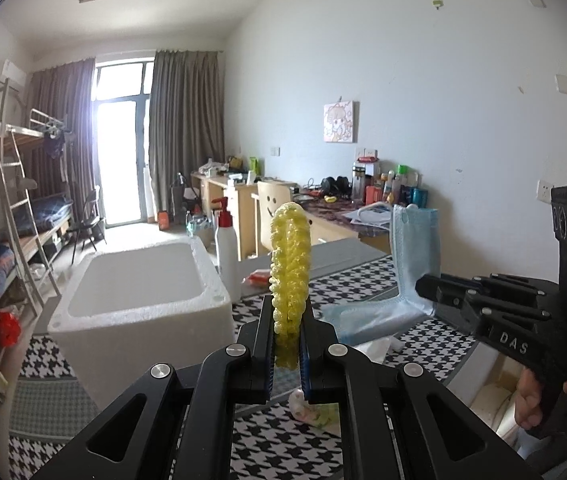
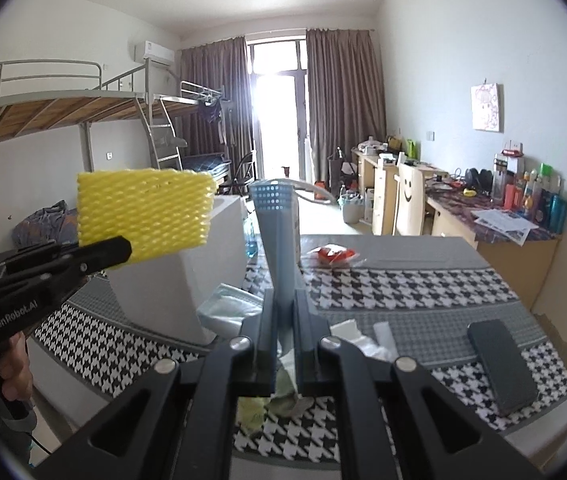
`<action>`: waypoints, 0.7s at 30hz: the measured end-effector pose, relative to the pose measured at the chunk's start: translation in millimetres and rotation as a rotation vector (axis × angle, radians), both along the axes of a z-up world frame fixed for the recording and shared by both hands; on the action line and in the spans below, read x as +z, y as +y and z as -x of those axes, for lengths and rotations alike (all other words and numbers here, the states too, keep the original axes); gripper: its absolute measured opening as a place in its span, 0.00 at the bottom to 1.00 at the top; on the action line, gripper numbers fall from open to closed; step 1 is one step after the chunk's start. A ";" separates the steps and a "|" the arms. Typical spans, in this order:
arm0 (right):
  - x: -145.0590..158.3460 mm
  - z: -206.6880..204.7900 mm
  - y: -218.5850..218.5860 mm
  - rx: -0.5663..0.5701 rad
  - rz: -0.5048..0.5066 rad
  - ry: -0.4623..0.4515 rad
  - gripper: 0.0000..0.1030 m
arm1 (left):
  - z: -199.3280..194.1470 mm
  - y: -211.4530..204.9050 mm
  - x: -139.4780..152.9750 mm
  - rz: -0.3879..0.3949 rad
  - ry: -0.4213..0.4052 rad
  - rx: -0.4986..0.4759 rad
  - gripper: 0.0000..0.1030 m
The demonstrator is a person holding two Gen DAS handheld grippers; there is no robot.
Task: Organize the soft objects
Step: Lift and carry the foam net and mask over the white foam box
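- Yellow foam net [image 1: 289,264] stands pinched upright between the pads of the left tongs [image 1: 287,344], held clear above the houndstooth-covered bench [image 1: 423,280]; the right tongs [image 2: 285,320] are clamped on a pale blue face mask [image 2: 279,240] that rises straight ahead of them.
- Risk, as judged: both grips catch only the lower edge of a light, floppy piece, so a quick swing could let net or mask slide out and drop back among the loose items below the tongs.
- Risk, as judged: the white foam box [image 1: 139,292], ahead and to the left of the left tongs, looks light enough to be shoved if a tong knocks its rim; the pump bottle [image 1: 227,248] just beyond it could tip.
- A second mask [image 1: 359,320] lies on the bench beneath the lifted one; a dark phone [image 2: 503,364] rests to the right of the right tongs.
- The net is bright yellow, mesh-textured, folded flat and springy-looking; the mask is pleated, thin, its ear loop trailing.
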State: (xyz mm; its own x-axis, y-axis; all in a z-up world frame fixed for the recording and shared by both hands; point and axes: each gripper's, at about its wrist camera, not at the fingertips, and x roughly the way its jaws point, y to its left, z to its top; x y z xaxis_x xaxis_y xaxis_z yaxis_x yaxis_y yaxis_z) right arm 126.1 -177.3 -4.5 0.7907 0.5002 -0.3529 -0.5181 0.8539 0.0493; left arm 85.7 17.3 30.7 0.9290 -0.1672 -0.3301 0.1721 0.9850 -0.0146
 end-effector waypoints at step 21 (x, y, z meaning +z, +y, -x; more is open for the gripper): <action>18.1 -15.8 0.7 -0.021 -0.064 -0.009 0.09 | -15.4 -0.8 17.2 -0.021 -0.049 0.012 0.10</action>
